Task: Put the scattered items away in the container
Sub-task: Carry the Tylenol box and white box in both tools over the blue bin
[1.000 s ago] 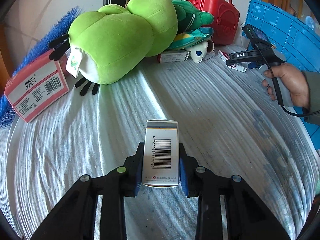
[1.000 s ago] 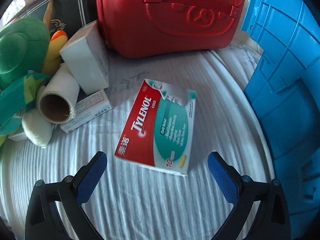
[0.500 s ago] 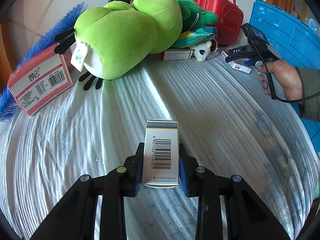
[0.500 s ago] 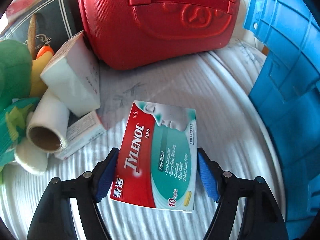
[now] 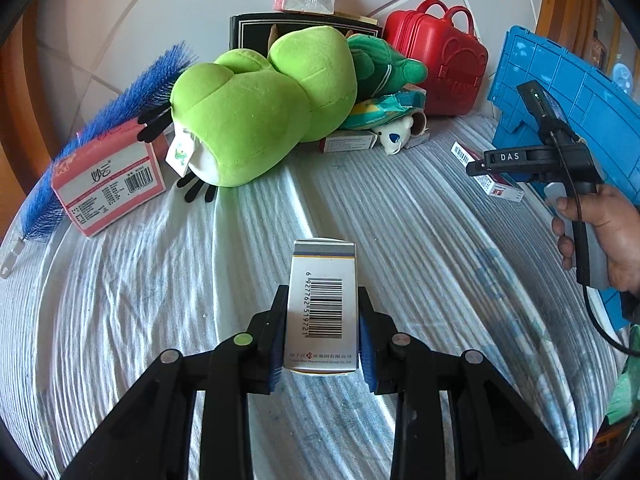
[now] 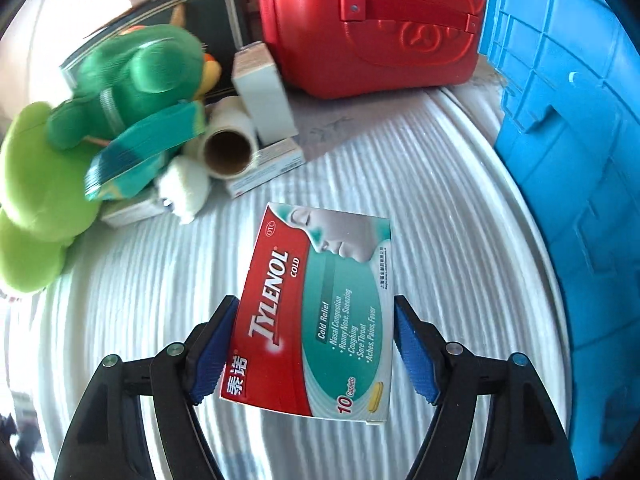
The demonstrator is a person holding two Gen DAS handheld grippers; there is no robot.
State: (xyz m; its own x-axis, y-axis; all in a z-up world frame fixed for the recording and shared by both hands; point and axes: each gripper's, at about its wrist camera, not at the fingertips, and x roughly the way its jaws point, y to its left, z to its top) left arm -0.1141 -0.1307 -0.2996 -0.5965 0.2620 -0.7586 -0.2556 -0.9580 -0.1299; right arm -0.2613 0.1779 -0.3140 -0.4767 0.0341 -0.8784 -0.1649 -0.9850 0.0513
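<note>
My left gripper [image 5: 321,300] is shut on a small white box with a barcode [image 5: 323,264], held above the striped white cloth [image 5: 400,240]. Over in the right wrist view, both blue pads of my right gripper [image 6: 315,308] press on the sides of a red and teal Tylenol box [image 6: 320,280], which hangs clear of the cloth. A person's hand [image 5: 608,232] carries that right gripper [image 5: 476,168] at the right of the left wrist view. The blue plastic crate [image 6: 580,160] stands along the right side, and its wall [image 5: 580,76] rises behind the right gripper.
A heap lies at the back: a big light green plush [image 5: 248,120], a dark green plush [image 6: 136,72], a red toy suitcase [image 5: 440,60], a cardboard roll [image 6: 228,148], and a white box [image 6: 264,96]. A pink box [image 5: 108,176] and a blue brush [image 5: 120,112] sit at the left.
My right gripper closed on the Tylenol box, lifted it off the cloth and drew back from the red suitcase. My left gripper rose a little, still holding the barcode box.
</note>
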